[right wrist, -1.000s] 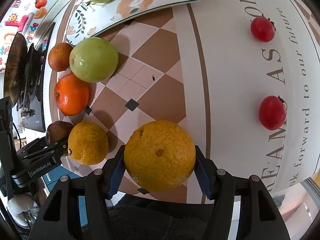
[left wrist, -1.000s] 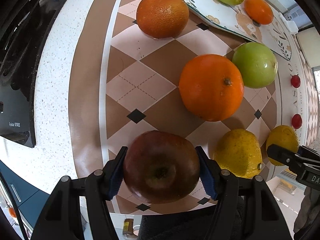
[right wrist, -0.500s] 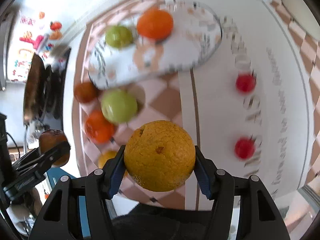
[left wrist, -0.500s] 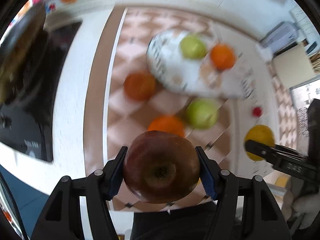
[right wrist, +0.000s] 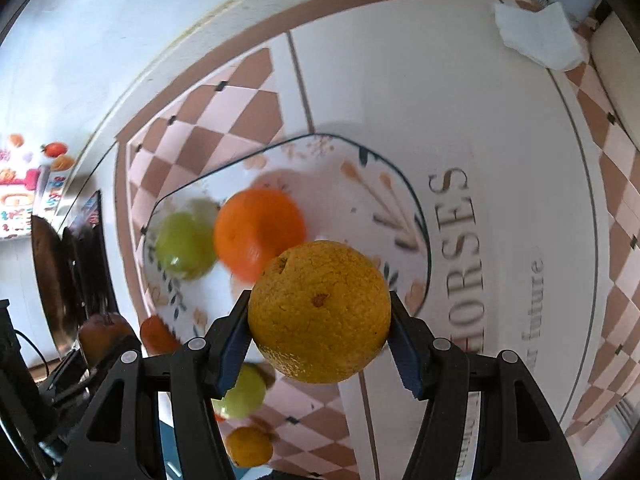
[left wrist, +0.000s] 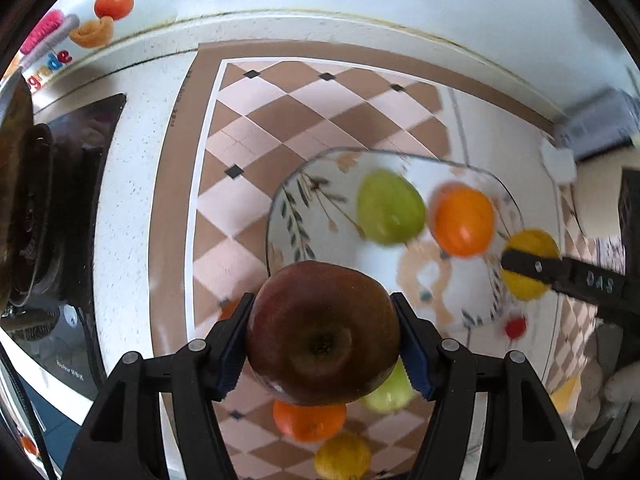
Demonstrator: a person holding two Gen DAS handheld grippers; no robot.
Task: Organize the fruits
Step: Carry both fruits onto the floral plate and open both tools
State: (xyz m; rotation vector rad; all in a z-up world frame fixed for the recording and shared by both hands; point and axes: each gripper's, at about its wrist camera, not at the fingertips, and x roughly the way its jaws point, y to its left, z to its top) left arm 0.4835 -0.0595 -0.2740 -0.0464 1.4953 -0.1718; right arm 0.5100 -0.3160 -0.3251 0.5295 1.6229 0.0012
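The left gripper has its jaws clamped on a dark red apple, the blue pads pressed to either side of it, and carries it in the air just short of the near rim of the patterned plate. The right gripper grips a rough-skinned yellow orange the same way, raised over the near edge of that plate on its right side. On the plate lie a green apple and a bright orange, side by side and touching or nearly so; motion blur softens both. Nearer than the plate, on the checkered mat, sit another orange, a second green apple and a small yellow fruit, all partly hidden behind the held dark red apple. A small red fruit rests just beyond the plate's near right corner. Well to the left of the plate is a black stovetop; far to its right, near the wall, lies a crumpled white tissue.
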